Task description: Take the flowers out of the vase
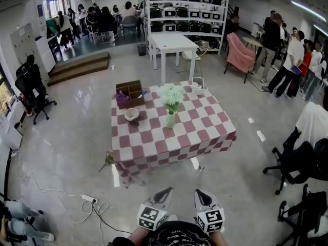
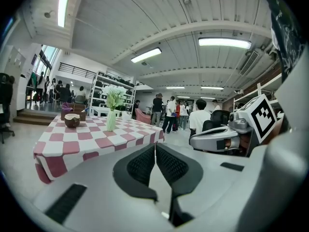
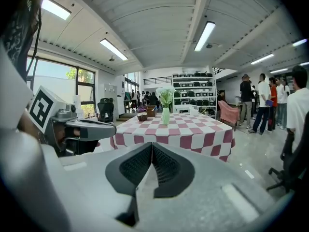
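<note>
floor power strip (image 1: 88, 199) shows overhead only — vase (image 1: 170, 120) in all views

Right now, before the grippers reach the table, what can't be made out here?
Flowers in the vase: too small in every view to count stems or see water.
Wooden box: head view, contents too small to name.
Table legs: hidden by the checked cloth.
Thing on the floor at the cloth's near left corner: too small to identify.
</note>
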`<act>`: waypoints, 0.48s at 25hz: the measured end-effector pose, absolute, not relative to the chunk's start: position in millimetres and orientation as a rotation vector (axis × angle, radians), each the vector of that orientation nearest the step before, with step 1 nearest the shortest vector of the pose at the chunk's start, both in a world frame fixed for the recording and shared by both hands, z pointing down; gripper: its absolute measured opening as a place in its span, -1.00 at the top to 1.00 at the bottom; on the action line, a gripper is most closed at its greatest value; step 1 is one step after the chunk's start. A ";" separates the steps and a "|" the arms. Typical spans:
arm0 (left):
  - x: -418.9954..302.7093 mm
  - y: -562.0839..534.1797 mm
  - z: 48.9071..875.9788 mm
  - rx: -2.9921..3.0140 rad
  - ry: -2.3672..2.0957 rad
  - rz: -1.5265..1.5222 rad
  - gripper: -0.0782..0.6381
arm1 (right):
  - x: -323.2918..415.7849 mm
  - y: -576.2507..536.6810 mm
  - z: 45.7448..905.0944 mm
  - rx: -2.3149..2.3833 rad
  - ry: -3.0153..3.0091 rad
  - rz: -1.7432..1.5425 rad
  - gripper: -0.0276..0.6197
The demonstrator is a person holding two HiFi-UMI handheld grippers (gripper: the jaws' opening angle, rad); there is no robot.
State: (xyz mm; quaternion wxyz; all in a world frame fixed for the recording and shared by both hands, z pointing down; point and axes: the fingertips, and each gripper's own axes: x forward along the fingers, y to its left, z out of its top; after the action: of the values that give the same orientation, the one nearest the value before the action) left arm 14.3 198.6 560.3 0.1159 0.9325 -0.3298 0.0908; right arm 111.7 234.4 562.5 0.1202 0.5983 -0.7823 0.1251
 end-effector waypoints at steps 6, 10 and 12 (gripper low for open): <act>39.0 188.9 559.2 2.724 -1.000 0.264 0.74 | 136.5 218.2 562.5 1.704 -2.308 0.354 0.89; 39.8 183.8 560.4 2.708 -1.050 0.272 0.74 | 140.8 208.2 565.1 1.674 -2.336 0.359 0.89; 38.2 181.7 562.2 2.692 -1.074 0.278 0.74 | 141.1 207.1 567.0 1.660 -2.350 0.366 0.89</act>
State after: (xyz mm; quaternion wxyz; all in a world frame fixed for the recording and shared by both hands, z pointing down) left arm 38.2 181.7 562.2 0.1150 0.9185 -0.3663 0.0950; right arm 141.1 207.1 567.0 0.1202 0.5683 -0.8043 0.1254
